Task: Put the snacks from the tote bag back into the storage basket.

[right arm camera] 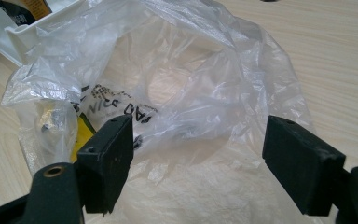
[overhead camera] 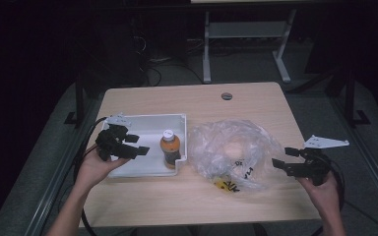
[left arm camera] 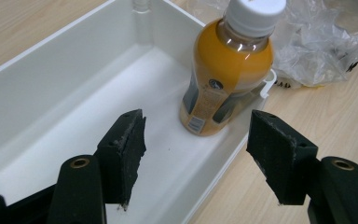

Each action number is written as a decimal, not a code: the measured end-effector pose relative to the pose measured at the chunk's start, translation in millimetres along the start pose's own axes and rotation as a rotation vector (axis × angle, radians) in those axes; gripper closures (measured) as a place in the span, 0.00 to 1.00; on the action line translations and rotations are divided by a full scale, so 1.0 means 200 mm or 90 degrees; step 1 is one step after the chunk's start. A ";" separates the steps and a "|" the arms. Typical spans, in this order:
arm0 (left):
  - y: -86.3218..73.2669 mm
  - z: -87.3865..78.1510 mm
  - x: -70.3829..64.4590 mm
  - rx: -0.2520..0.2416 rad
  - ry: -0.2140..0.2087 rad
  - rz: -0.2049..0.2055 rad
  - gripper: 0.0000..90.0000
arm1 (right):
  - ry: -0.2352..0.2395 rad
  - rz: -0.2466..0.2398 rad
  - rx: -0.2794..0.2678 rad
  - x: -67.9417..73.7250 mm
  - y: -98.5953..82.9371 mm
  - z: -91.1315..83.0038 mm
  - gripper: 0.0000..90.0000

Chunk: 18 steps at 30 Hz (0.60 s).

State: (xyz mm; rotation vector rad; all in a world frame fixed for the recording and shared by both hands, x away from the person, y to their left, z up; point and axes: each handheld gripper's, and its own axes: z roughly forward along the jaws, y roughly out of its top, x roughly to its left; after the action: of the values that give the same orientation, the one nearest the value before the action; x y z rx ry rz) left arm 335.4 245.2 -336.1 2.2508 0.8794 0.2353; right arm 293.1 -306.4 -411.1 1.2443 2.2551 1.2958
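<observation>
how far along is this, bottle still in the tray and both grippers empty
Done: nothing shows as finished. The orange bottle stands upright, capped, in the white tray, and the clear plastic bag lies crumpled on the table beside it. In hand: the left gripper is open and aimed at the bottle, and the right gripper is open at the bag's edge. Left: probably grasping both and bagging the bottle.
</observation>
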 end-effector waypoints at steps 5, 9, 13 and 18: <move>-0.04 0.02 0.01 -0.007 0.000 -0.008 0.39 | 0.000 0.001 0.002 0.00 0.00 0.01 0.27; -0.07 0.03 0.02 -0.008 0.000 -0.013 0.39 | -0.001 0.001 0.002 0.00 0.00 0.00 0.27; -0.10 0.04 0.02 -0.015 0.002 -0.020 0.37 | -0.001 0.002 0.003 0.00 -0.01 0.00 0.27; -0.15 0.07 0.02 -0.017 0.003 -0.030 0.37 | -0.002 0.006 0.004 0.00 -0.01 0.00 0.27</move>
State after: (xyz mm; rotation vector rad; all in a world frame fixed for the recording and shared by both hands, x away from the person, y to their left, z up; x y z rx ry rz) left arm 327.5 256.0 -366.6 2.2035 0.9252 0.2295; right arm 292.0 -307.2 -412.2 1.2600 2.2554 1.2902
